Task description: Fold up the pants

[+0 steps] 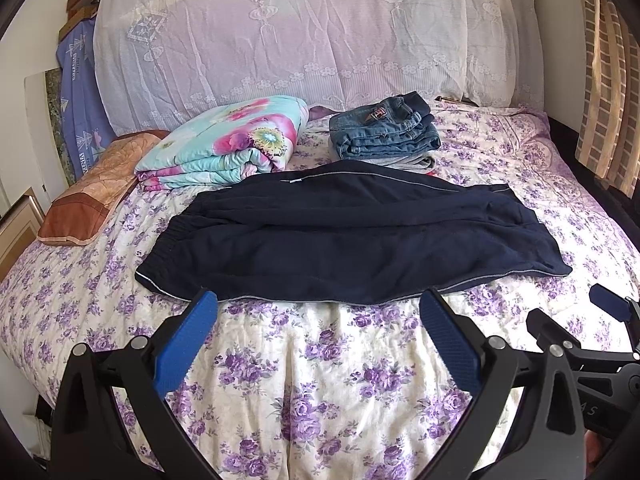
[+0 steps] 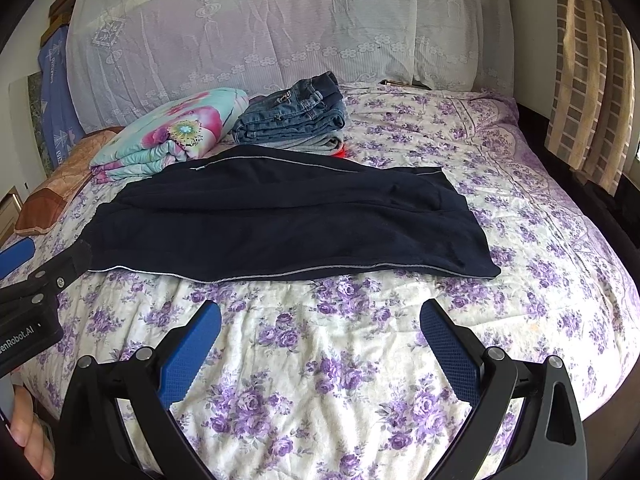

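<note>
Dark navy pants (image 1: 352,240) (image 2: 280,224) lie flat across the floral bedspread, folded lengthwise, with the elastic waistband at the left and a thin grey stripe along the near edge. My left gripper (image 1: 318,304) hovers open just short of that near edge, nothing between its blue pads. My right gripper (image 2: 320,312) is also open and empty, a bit back from the near edge, toward the pants' right half. The right gripper's finger shows at the far right of the left wrist view, and the left gripper's body at the left of the right wrist view.
Behind the pants sit a folded floral blanket (image 1: 224,148) and a stack of folded jeans (image 1: 384,128). An orange pillow (image 1: 96,192) lies at the left. A lace-covered headboard (image 1: 304,32) stands at the back, curtains (image 1: 608,80) at the right. A hand (image 2: 28,432) holds the left gripper.
</note>
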The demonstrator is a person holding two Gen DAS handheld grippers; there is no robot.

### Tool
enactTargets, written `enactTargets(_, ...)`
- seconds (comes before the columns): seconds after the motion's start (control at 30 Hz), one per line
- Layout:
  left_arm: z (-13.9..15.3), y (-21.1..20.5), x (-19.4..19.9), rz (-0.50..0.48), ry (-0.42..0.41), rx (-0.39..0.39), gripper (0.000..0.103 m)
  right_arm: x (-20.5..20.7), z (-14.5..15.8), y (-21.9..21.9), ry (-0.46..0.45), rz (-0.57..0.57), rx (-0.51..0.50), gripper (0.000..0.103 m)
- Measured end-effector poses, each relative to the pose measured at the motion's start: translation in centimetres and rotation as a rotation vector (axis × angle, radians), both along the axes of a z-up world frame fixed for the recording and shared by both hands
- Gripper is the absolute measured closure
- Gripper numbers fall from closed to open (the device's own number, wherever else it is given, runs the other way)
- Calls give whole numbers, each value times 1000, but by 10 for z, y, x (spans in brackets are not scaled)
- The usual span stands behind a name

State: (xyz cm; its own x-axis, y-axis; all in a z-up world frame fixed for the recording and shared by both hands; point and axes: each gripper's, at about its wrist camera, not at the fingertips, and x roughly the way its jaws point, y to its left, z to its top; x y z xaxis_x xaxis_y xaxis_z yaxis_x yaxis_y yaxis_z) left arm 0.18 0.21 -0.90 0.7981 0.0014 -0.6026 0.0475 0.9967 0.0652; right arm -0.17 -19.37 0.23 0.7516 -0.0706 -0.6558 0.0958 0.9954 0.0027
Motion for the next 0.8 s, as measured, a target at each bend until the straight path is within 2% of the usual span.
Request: enactTargets(0.8, 0, -2, 1, -1, 2, 2, 5, 1, -4, 0, 8, 8, 3, 3)
